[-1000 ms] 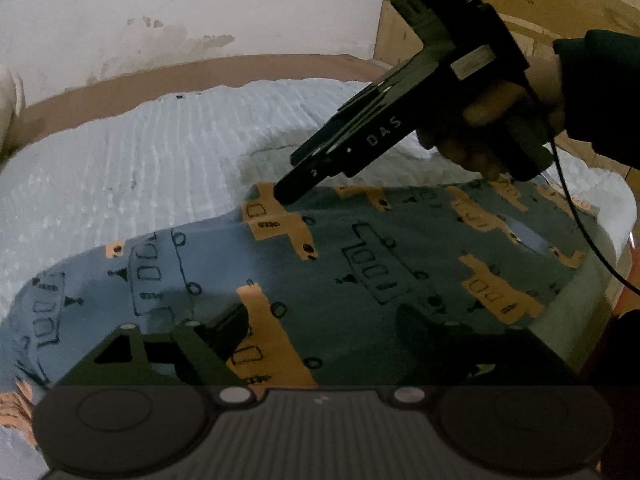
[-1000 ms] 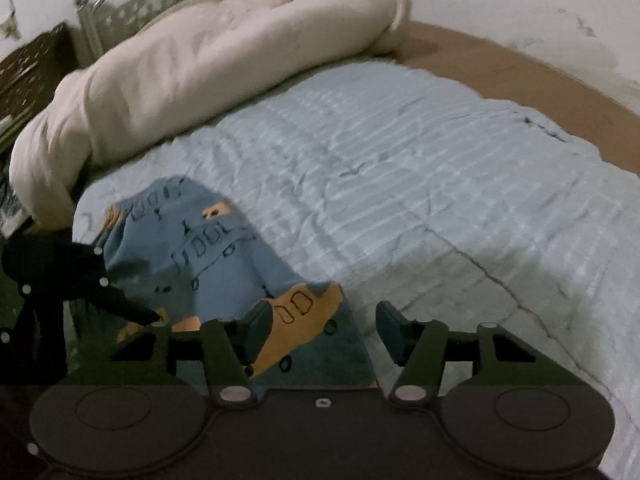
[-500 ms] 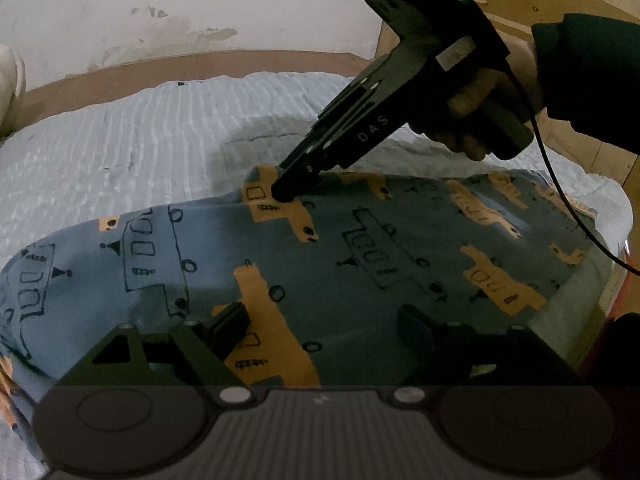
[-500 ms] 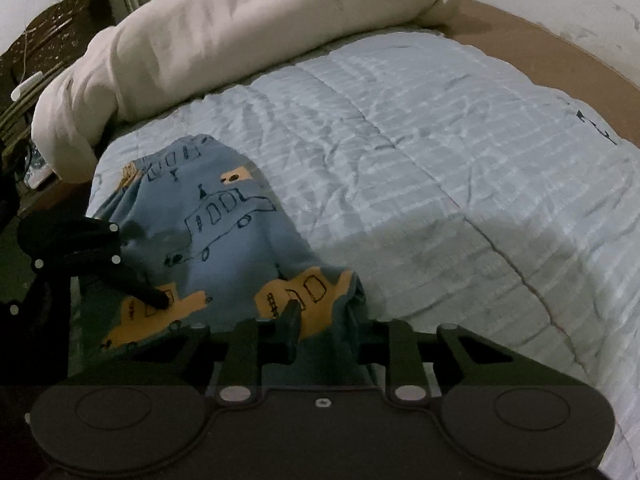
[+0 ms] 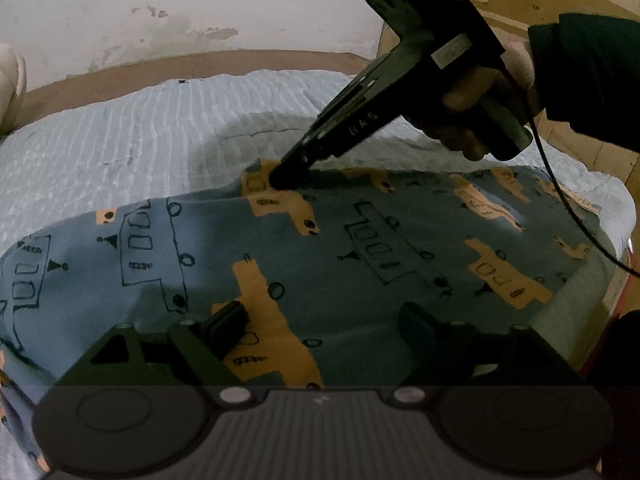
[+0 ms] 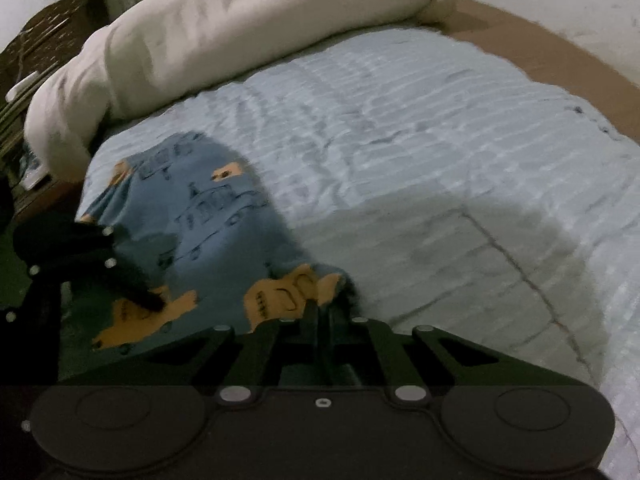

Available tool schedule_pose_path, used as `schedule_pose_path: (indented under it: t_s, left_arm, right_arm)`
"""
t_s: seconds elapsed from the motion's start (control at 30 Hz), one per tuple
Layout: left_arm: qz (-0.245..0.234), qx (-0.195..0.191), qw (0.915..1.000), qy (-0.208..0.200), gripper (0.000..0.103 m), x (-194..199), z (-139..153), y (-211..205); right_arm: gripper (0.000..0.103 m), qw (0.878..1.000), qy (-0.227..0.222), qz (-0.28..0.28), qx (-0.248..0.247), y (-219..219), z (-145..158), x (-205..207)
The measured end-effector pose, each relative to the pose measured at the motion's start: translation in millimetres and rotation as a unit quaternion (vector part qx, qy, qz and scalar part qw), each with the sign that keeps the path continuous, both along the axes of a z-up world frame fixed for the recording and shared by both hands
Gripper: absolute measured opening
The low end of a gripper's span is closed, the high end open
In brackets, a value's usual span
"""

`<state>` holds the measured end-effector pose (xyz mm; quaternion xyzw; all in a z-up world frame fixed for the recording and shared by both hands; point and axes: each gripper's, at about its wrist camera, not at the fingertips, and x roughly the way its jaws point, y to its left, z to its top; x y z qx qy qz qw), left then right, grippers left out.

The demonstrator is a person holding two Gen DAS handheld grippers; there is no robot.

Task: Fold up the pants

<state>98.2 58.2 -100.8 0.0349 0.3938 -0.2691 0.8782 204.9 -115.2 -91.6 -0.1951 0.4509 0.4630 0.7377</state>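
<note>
Where pants [image 5: 360, 264] bunch, "DAS"-marked right gripper [image 5: 280, 178]

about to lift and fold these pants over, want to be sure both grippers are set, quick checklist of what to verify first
1. Right gripper shut on the far edge of the pants: ok. Its jaws have just been closing and now pinch the fabric at the yellow print.
2. Left gripper gripping the near edge: not ok. Its jaws stand wide open over the cloth.
3. Pants lying flat on the quilt: ok, only slight bunching at the right pinch.
4. Fold path free: ok. The rolled blanket lies well beyond the pants.
5. How many layers the right grip caught: cannot tell.
6. Cable trails across the pants' right end: cannot tell if it will snag.
</note>
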Motion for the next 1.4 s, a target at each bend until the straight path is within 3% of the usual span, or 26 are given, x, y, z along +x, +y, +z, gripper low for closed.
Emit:
schedule_pose_path:
  t_s: [0.23, 0.3, 0.4, 0.53, 0.63, 0.67, 0.77, 0.87, 0.97, 1.03, 1.1, 1.17, 1.23, 1.33, 1.4]
  left_arm:
    - [0.001, 0.000, 1.0000, 0.001, 0.089, 0, -1, 0]
    - [0.001, 0.001, 1.0000, 0.001, 0.090, -1, -1, -1]
    - [0.002, 0.004, 1.0000, 0.001, 0.091, -2, 0, -2]
    - [0.005, 0.002, 1.0000, 0.003, 0.091, -3, 4, 3]
    - [0.006, 0.002, 1.0000, 0.002, 0.091, -4, 2, 6]
    - [0.007, 0.002, 1.0000, 0.002, 0.091, -4, 2, 5]
    - [0.007, 0.010, 0.9999, 0.002, 0.092, -6, 4, 3]
    - [0.004, 0.018, 0.9998, 0.000, 0.094, -8, 3, 3]
    - [0.005, 0.022, 0.9997, -0.002, 0.094, -9, 3, 3]
    - [0.007, 0.023, 0.9997, -0.002, 0.094, -9, 5, 4]
    - [0.005, 0.024, 0.9997, -0.010, 0.094, -8, 10, 3]
    - [0.011, 0.035, 0.9992, -0.014, 0.094, -3, 12, 4]
    - [0.018, 0.050, 0.9986, -0.005, 0.096, 4, 8, 6]
    - [0.018, 0.060, 0.9980, 0.004, 0.097, 6, 3, 7]
    - [0.018, 0.072, 0.9972, 0.001, 0.097, 5, 4, 3]
  right_arm:
    - [0.004, 0.999, -0.042, -0.025, -0.007, 0, 1, 8]
    - [0.011, 0.997, -0.064, -0.030, -0.039, 6, -7, 5]
    - [0.033, 0.995, -0.066, -0.061, -0.043, 7, -9, 2]
    - [0.058, 0.987, -0.070, -0.133, 0.049, -14, 29, -15]
    - [0.072, 0.980, -0.018, -0.161, 0.118, -31, 38, -36]
    - [0.072, 0.977, 0.007, -0.167, 0.129, -36, 33, -44]
    - [0.072, 0.973, 0.055, -0.192, 0.119, -53, 9, -60]
    - [0.071, 0.965, 0.056, -0.235, 0.099, -86, -4, -72]
    - [0.074, 0.950, 0.029, -0.295, 0.099, -139, 5, -83]
    - [0.080, 0.933, -0.024, -0.355, 0.057, -170, 15, -96]
    - [0.084, 0.924, -0.067, -0.374, 0.049, -187, 26, -116]
    - [0.088, 0.927, -0.070, -0.363, 0.069, -190, 31, -131]
    - [0.088, 0.939, -0.073, -0.329, 0.071, -183, 31, -145]
    - [0.089, 0.952, -0.103, -0.288, 0.005, -168, 18, -164]
    - [0.089, 0.952, -0.121, -0.280, -0.040, -172, 8, -173]
